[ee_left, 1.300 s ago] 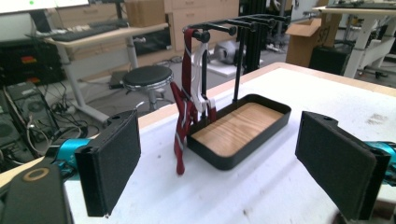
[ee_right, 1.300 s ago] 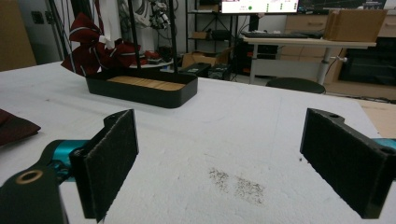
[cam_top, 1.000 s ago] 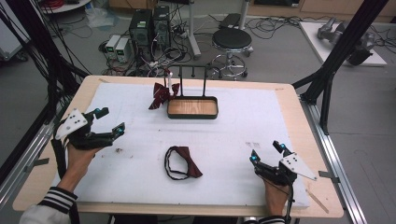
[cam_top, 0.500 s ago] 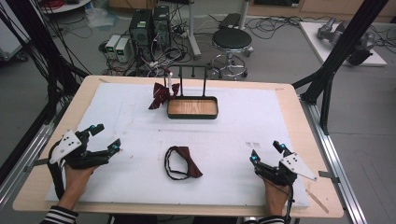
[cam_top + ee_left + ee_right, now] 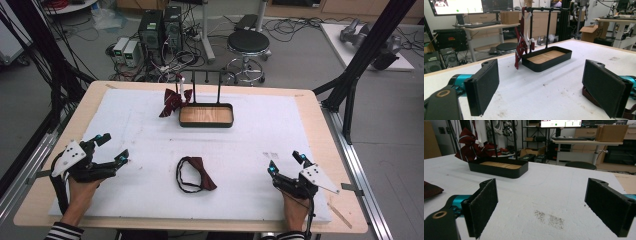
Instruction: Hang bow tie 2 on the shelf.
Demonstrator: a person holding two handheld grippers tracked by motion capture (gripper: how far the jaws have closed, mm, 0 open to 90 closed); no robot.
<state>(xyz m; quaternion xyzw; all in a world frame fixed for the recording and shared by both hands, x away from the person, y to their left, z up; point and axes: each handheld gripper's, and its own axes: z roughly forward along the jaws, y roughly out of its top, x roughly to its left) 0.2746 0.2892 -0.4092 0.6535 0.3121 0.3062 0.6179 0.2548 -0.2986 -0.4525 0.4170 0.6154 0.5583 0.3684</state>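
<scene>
Between both grippers: bow tie (image 5: 196, 173) flat on mat | left gripper (image 5: 109, 151) fingers released | right gripper (image 5: 286, 163) fingers released

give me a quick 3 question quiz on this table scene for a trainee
1. True or false: the bow tie on the mat lies between the left gripper and the right gripper.
2. Which one is it: the second bow tie is (a) lying in the tray, (b) hanging from the black rack, (c) held in a gripper.
3. Fill in: the tray has a black rim and a ____ floor.

Key
1. True; both grippers sit open, apart from it.
2. b; it hangs at the rack's left end, beside the tray.
3. Wooden.
</scene>
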